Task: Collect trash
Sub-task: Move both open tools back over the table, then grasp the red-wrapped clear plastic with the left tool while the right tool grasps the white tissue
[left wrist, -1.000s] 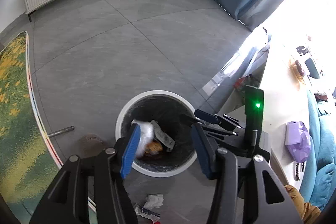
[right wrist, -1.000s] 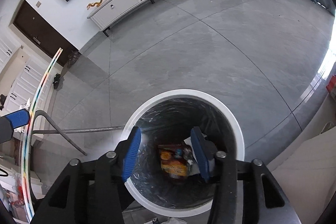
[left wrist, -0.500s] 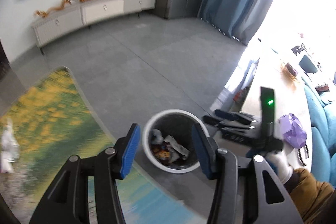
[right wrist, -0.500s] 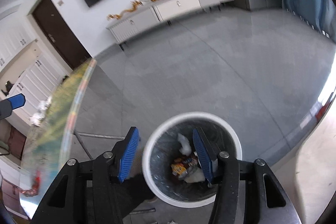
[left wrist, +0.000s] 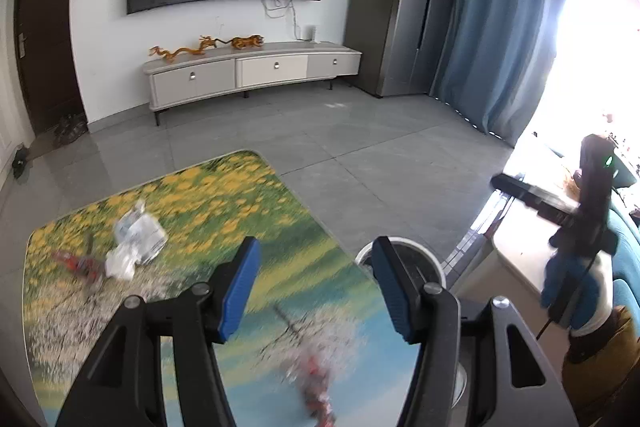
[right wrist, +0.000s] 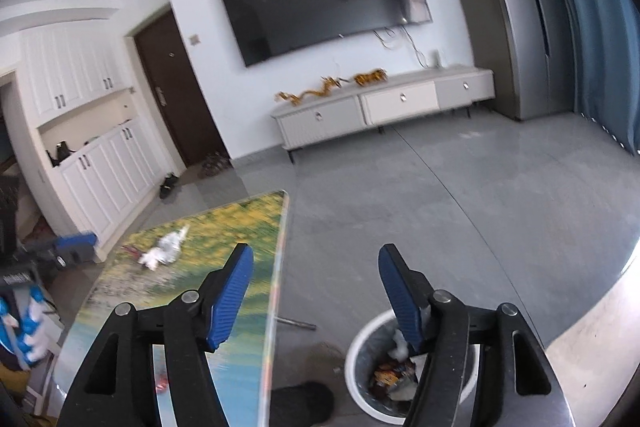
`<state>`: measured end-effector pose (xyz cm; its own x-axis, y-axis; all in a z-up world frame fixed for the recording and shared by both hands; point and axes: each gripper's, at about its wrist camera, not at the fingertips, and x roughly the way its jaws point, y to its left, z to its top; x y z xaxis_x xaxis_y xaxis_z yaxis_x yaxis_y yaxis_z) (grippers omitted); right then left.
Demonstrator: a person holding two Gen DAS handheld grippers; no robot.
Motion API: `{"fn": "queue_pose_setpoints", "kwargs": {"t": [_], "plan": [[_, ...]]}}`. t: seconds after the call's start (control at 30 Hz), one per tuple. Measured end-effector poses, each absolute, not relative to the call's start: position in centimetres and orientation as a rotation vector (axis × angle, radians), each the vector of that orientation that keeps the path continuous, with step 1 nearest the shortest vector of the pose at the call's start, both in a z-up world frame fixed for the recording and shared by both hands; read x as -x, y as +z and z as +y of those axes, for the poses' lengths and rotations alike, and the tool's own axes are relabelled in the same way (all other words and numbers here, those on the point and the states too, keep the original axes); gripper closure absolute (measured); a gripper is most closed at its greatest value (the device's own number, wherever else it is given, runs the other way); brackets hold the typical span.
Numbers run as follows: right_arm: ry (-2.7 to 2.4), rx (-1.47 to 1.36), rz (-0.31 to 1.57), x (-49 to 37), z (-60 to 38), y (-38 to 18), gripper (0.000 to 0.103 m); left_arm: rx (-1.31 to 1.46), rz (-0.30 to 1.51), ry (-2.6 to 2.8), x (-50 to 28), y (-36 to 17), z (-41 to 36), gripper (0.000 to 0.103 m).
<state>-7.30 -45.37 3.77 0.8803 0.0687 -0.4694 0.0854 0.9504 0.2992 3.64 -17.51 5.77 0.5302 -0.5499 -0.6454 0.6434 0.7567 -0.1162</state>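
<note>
Left gripper: your left gripper [left wrist: 316, 287] has its blue pads spread and the jaws are opening; nothing sits between them. It looks down over the near part of the table.

Right gripper: your right gripper [right wrist: 316, 293] is likewise apart with the jaws opening, and nothing is held. Its left pad sits over the table edge, its right pad over the bin.

Table: the table [left wrist: 192, 223] with the yellow-flower and blue-water print fills the lower left of your left view; in your right view it lies at 8 o'clock.

Trash on table: a crumpled clear wrapper with a white wad [left wrist: 136, 243] lies at 9 o'clock of your left pads, well apart from them. A red scrap [left wrist: 78, 263] lies just beside it to the left. Another red piece [left wrist: 316, 383] lies at 6 o'clock, blurred, too smeared to identify.

Same trash, right view: the white wad [right wrist: 164, 247] shows at 10 o'clock of your right gripper's left pad.

Bin: the white-rimmed bin [right wrist: 360, 343] stands on the grey floor beside the table, at 5 o'clock in your right view, partly behind the right pad. Wrappers and white paper [right wrist: 394, 373] lie inside it. In your left view only its rim shows, behind the right pad.

Other gripper in view: your right gripper appears at 3 o'clock of your left view, above a pale counter [left wrist: 516, 259].
</note>
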Motion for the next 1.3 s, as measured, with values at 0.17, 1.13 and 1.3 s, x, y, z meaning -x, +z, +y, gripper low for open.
{"fn": "queue_pose_setpoints", "kwargs": {"t": [0.17, 1.13, 1.3], "plan": [[0.018, -0.287, 0.463, 7.6, -42.8, 5.9, 0.037, -0.136, 0.749, -0.720, -1.8, 3.2, -15.0, 0.047], [0.107, -0.281, 0.645, 4.5, -36.0, 0.2, 0.033, -0.162, 1.035, -0.772, 0.5, -11.0, -14.7, 0.083], [0.144, -0.263, 0.676, 3.1, -34.5, -0.1, 0.033, -0.124, 1.012, -0.727, -0.3, -10.8, -12.5, 0.084]]}}
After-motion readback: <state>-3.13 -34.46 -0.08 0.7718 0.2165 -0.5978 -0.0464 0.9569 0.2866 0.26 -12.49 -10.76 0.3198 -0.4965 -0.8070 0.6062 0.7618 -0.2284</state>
